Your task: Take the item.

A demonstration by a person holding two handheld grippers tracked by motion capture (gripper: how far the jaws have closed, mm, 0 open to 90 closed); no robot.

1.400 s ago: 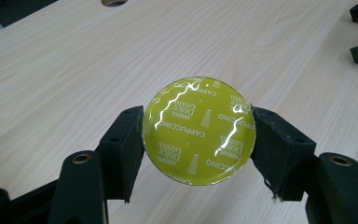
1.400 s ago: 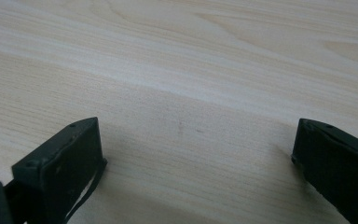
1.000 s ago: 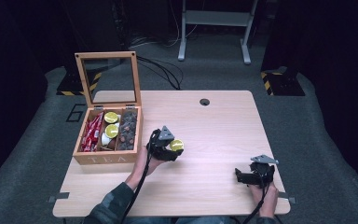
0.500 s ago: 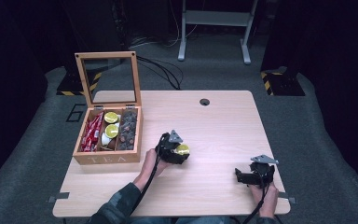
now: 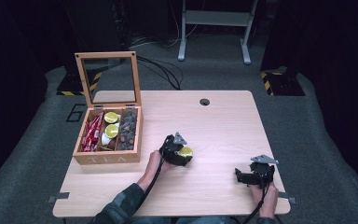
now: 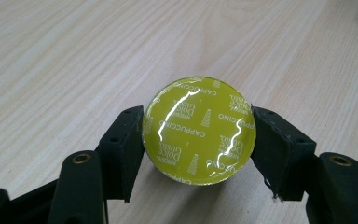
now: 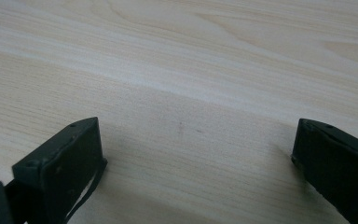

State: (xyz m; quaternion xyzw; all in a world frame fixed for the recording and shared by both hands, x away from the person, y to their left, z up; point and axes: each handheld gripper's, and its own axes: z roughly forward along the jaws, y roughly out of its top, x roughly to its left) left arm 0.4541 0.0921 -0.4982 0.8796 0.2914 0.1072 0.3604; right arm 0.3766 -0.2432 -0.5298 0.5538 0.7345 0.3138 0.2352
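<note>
With its jaws pressed to both sides of a round yellow-lidded coffee capsule, the left hand-held gripper holds it low over the pale wooden worktop, right of the open wooden tea box. This looks like a carry step; next comes setting the capsule down and easing the jaws apart. At the near right edge, the right hand-held gripper rests wide open and empty.

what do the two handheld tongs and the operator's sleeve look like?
Both tongs, left and right, are black, each with two blocky jaws showing screw holes, a grey three-cornered plate on top and a trailing black cable. The left forearm wears a dark patterned sleeve.
</note>
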